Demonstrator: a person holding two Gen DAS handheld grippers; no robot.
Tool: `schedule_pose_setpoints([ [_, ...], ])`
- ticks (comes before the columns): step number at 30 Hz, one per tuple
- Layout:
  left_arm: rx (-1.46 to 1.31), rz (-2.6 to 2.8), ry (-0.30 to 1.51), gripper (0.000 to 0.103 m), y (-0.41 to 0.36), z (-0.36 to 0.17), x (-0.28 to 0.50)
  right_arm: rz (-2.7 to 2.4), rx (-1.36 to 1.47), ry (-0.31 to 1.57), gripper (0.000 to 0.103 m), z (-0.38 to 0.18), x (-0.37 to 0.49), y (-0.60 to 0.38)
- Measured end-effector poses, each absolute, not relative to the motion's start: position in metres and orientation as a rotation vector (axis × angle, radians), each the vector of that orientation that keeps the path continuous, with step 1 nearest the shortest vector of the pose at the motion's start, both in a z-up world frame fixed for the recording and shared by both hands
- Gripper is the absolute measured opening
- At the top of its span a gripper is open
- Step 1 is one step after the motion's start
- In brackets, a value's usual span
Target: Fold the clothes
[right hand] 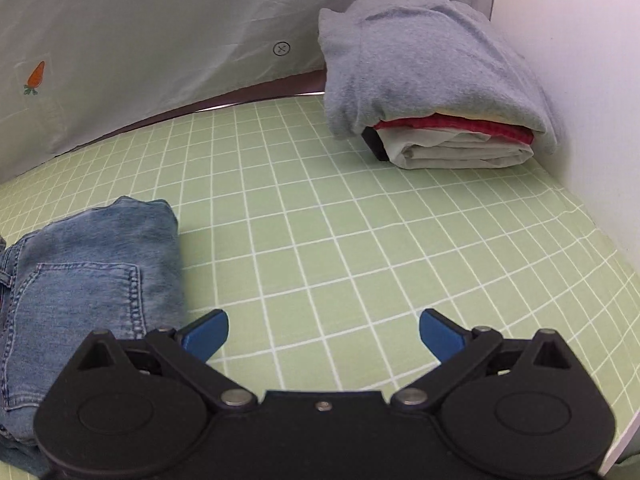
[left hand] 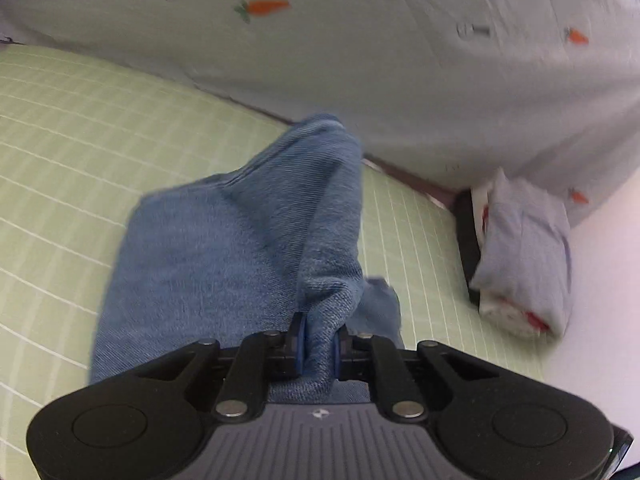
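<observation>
Folded blue denim jeans (right hand: 88, 280) lie on green grid-checked desk cover (right hand: 360, 240), left. Stack of folded grey, red, white garments (right hand: 432, 80) sits far right, against carrot-print grey sheet (right hand: 140, 40) behind.

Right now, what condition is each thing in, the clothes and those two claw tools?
Jeans: partly folded, one bunched edge pinched and lifted.
Left gripper: shut on the jeans.
Right gripper: open, holding nothing, beside the jeans.
Stack of clothes: folded, piled in the corner, grey piece on top.
Green checked sheet: spread flat.
</observation>
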State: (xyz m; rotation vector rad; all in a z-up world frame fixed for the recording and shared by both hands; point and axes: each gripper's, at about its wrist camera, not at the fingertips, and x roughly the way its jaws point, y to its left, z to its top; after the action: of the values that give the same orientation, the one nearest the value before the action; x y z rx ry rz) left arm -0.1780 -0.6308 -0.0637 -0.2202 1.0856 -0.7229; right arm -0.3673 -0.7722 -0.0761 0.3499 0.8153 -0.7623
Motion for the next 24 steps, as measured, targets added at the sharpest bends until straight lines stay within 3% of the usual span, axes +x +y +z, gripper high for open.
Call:
schedule_pose_setpoints([
  [4, -0.292, -0.661, 1.279, 0.015, -0.656, -0.124, -0.173, -0.750, 0.396, 0.843, 0.103, -0.086, -0.372, -0.791],
  [13, -0.285, -0.682, 1.331, 0.022, -0.661, -0.123, -0.162, -0.730, 0.471, 0.857, 0.103, -0.097, -0.359, -0.806],
  [14, -0.286, -0.691, 1.333, 0.027, -0.663, -0.121, -0.161, -0.724, 0.475, 0.855, 0.103, -0.096, -0.355, -0.806],
  [16, -0.329, -0.734, 1.341, 0.050, -0.665, -0.116, -0.159, -0.713, 0.475, 0.845, 0.103, -0.094, -0.348, -0.806],
  [17, -0.363, -0.765, 1.342, 0.074, -0.666, -0.112, -0.158, -0.705, 0.471, 0.840, 0.103, -0.091, -0.345, -0.807],
  [18, -0.394, -0.799, 1.327, 0.089, -0.667, -0.106, -0.158, -0.695, 0.464, 0.836, 0.103, -0.089, -0.341, -0.807],
  [24, -0.316, -0.740, 1.146, 0.091, -0.656, -0.072, -0.159, -0.652, 0.425, 0.793, 0.103, -0.067, -0.321, -0.802],
])
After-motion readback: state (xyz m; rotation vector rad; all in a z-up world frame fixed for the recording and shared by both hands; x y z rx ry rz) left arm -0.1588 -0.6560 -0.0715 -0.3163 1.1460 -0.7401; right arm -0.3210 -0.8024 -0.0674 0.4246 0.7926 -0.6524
